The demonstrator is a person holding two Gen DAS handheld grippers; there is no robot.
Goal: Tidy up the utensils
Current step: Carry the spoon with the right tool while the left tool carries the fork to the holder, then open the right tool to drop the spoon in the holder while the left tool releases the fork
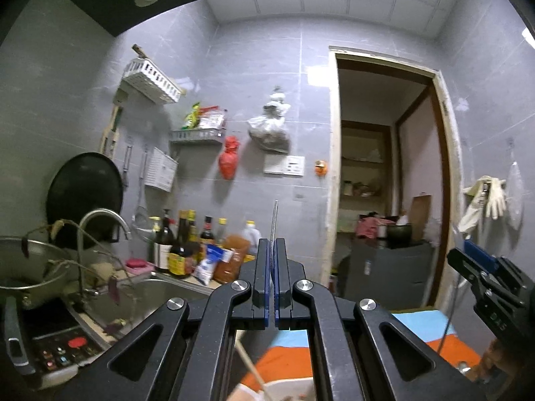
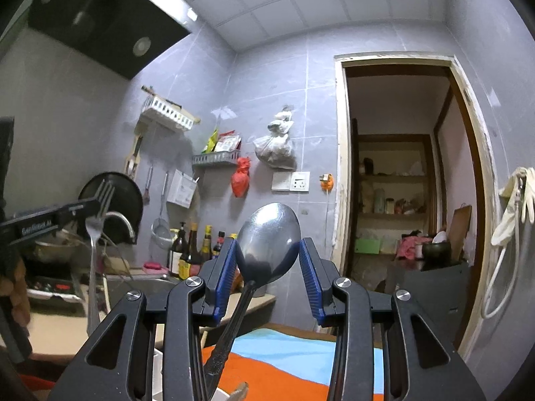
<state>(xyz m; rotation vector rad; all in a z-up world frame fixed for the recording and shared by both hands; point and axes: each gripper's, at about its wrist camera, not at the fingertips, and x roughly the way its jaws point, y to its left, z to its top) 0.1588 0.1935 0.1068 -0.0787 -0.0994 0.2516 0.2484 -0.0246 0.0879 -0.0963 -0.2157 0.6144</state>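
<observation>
Your left hand-held gripper [image 1: 271, 244] is clamped on a fork [image 2: 97, 214], held upright above the sink [image 1: 147, 297]. Your right hand-held gripper [image 2: 267, 250] grips a metal spoon [image 2: 267, 237] by its bowl, handle hanging down.

Steel spoon [image 2: 267, 234] bowl-up between blue fingers [image 2: 225, 272], fork [image 2: 95, 220] tines-up, handle hanging

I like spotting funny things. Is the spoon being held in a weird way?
A little odd, yes. The right gripper pinches the spoon by its round bowl, not its handle, so the handle dangles down below. The left gripper is shut on a fork, held upright.
</observation>
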